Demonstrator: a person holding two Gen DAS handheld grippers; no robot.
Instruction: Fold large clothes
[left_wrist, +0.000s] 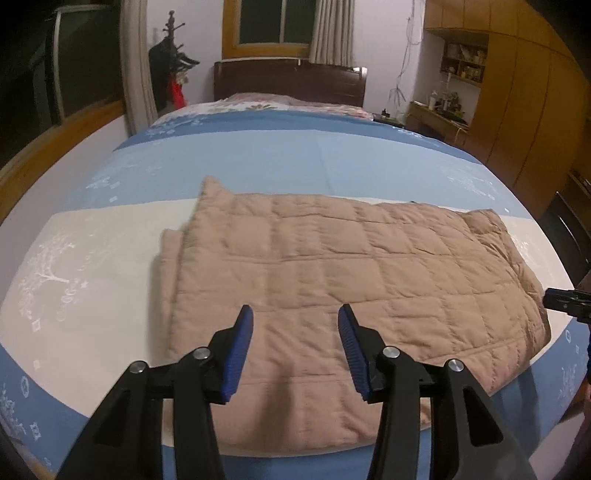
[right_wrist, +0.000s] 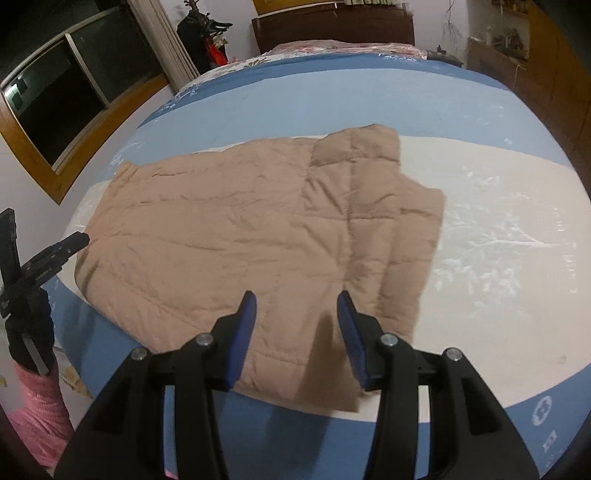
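- Tan quilted garment (left_wrist: 332, 280) is lying flat and folded on a blue-and-white bedspread (left_wrist: 258, 155), spreading out just ahead of both sets of jaws.
- Left gripper (left_wrist: 295, 321) is hovering over the garment's near edge, jaws spread apart and holding nothing.
- Right gripper (right_wrist: 297, 306) is hovering likewise, jaws apart and empty.
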